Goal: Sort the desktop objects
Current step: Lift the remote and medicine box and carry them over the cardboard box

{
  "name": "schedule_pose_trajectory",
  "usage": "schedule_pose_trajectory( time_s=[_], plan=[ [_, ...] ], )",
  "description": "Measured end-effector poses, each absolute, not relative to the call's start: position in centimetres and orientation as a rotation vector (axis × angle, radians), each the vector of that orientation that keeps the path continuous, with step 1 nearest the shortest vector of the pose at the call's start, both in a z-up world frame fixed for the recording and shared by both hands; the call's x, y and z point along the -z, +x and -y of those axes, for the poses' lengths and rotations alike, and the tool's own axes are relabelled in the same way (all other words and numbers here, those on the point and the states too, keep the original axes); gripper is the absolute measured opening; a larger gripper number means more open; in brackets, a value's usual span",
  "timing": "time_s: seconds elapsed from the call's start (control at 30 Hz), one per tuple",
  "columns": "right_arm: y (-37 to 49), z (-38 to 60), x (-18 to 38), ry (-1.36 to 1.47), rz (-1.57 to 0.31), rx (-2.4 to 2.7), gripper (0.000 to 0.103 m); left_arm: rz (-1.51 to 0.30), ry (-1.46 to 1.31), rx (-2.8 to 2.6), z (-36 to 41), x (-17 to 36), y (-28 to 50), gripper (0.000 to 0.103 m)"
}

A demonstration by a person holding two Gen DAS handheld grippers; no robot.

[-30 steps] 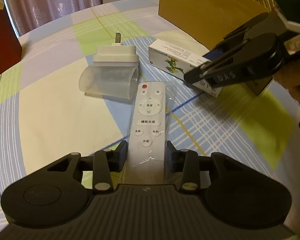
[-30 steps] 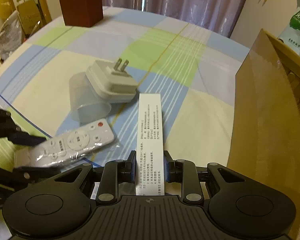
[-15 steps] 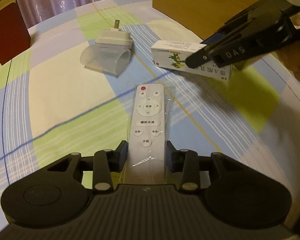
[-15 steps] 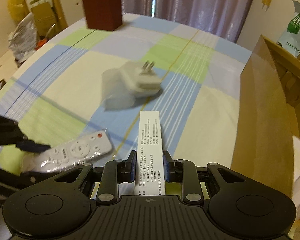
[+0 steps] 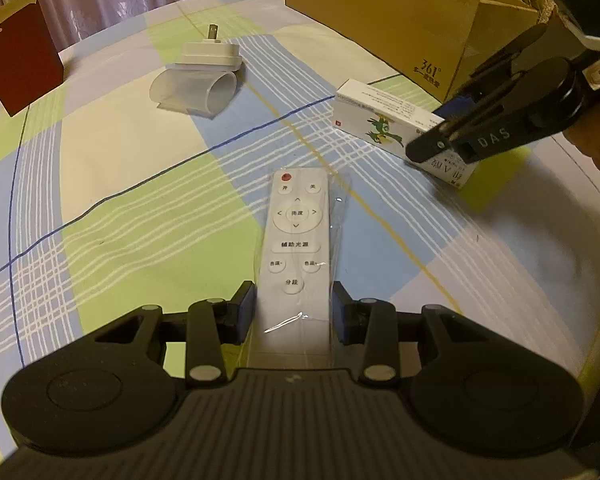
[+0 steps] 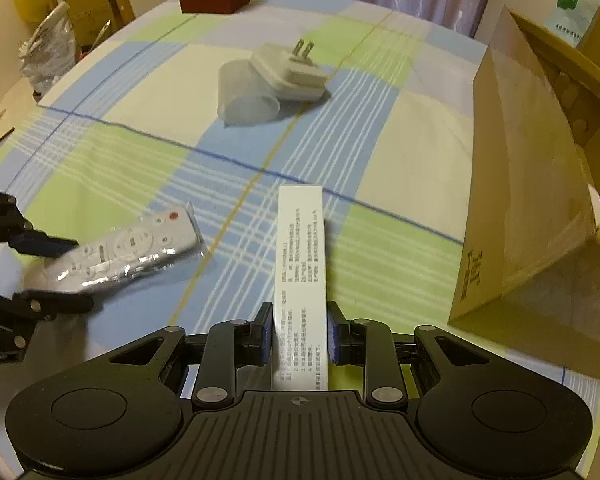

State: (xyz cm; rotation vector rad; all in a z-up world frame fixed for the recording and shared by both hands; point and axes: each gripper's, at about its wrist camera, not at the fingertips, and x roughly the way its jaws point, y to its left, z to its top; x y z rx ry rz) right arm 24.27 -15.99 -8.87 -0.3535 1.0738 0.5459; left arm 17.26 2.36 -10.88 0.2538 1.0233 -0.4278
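The left gripper [image 5: 293, 310] is clamped on the near end of a white remote [image 5: 295, 248], which sits in a clear plastic sleeve and points toward 12 o'clock in the left wrist view. In the right wrist view the same remote [image 6: 132, 250] shows at 9 o'clock, raised off the cloth between the left gripper's [image 6: 52, 272] dark fingers.

The right gripper [image 6: 300, 334] is clamped on the near end of a long white box [image 6: 300, 276] with printed text on its top face, pointing toward 12 o'clock. In the left wrist view that box [image 5: 384, 126] appears at 2 o'clock, held at its far end by the right gripper [image 5: 440, 152], with a green bird printed on its side.

On the checked tablecloth [image 5: 112, 184], at 11 o'clock in the left view, a clear cup [image 5: 194, 92] lies on its side with its mouth toward the right; nothing can be seen inside it. A white plug adapter [image 5: 210, 54] touches the cup's far side, prongs up. In the right view the cup [image 6: 246, 96] and adapter [image 6: 290, 72] are at 12 o'clock.

A brown cardboard box [image 6: 532, 184] stands at 3 o'clock in the right view, just right of the held box; its inside is hidden. A dark red box [image 5: 18, 52] stands at the table's far edge at 10 o'clock in the left view; its contents cannot be seen.
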Motion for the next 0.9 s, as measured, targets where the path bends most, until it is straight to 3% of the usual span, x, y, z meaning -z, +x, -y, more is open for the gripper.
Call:
schedule_pose_trajectory(
  time_s=[0.2,0.6,0.67,0.9],
  plan=[
    [24.3,16.2,8.9,-0.349,-1.072,-0.543,0.026,-1.026,0.254,0.414,-2.2,10.7,17.0,0.042],
    [26.1,15.0,9.2,-0.366,-1.067,-0.570,0.026,-1.043,0.253,0.418,-1.5,11.2,18.4,0.043],
    [26.4,15.0,9.4,-0.366,-1.067,-0.573,0.026,-1.042,0.257,0.422,-1.4,11.2,18.5,0.036],
    [26.9,14.9,9.8,-0.361,-1.071,-0.577,0.026,-1.037,0.264,0.425,-1.3,11.1,18.4,0.034]
  ],
)
